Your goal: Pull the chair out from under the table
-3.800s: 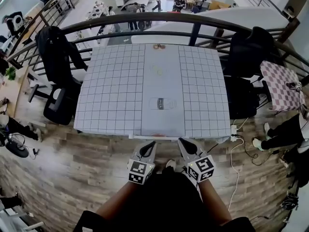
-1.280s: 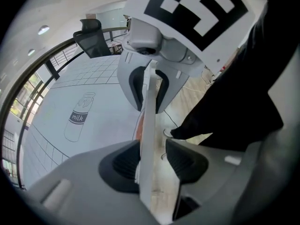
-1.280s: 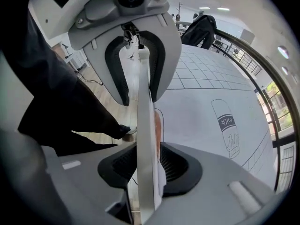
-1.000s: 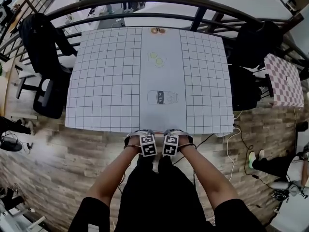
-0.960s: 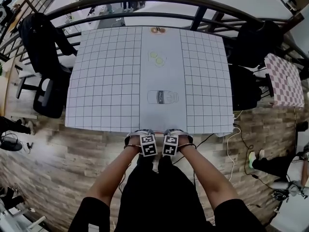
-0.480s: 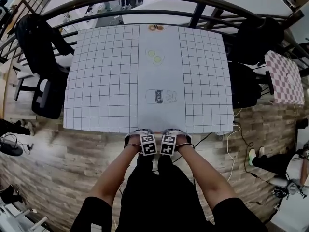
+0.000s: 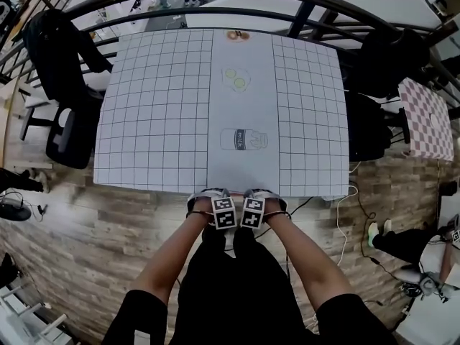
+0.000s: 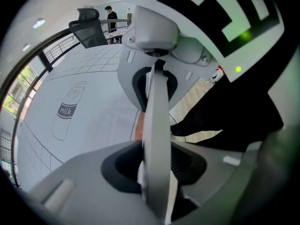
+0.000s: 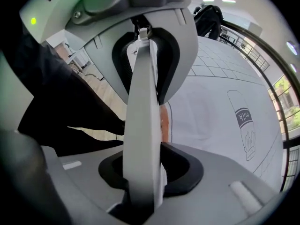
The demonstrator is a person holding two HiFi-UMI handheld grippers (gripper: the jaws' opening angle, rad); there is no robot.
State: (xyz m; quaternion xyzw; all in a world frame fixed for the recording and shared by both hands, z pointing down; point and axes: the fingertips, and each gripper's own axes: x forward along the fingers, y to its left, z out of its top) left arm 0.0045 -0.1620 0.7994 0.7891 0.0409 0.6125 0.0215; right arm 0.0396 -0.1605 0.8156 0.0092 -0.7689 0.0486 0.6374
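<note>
The chair is tucked under the white grid-cloth table [image 7: 151,121]. From above only its thin white back rail [image 8: 157,111] [image 9: 143,93] shows, running along the table's near edge. My left gripper [image 7: 224,212] [image 8: 158,172] and right gripper [image 7: 253,212] [image 9: 143,172] point down, side by side, each straddling that rail. Both pairs of jaws have just been closing with the rail between them. Narrow dark gaps still show beside the rail, so both stand open. The seat and legs are hidden by the table and my dark clothing.
A milk-carton drawing [image 7: 243,139] marks the cloth's middle strip. Black office chairs stand at the left [image 7: 61,63] and right [image 7: 381,56]. A curved dark railing [image 7: 302,16] runs behind the table. A white cable [image 7: 345,218] lies on the wooden floor.
Several seconds ago the grippers were apart and short of the table edge; for the last second they have stayed together at it. The head view has shifted slightly.
</note>
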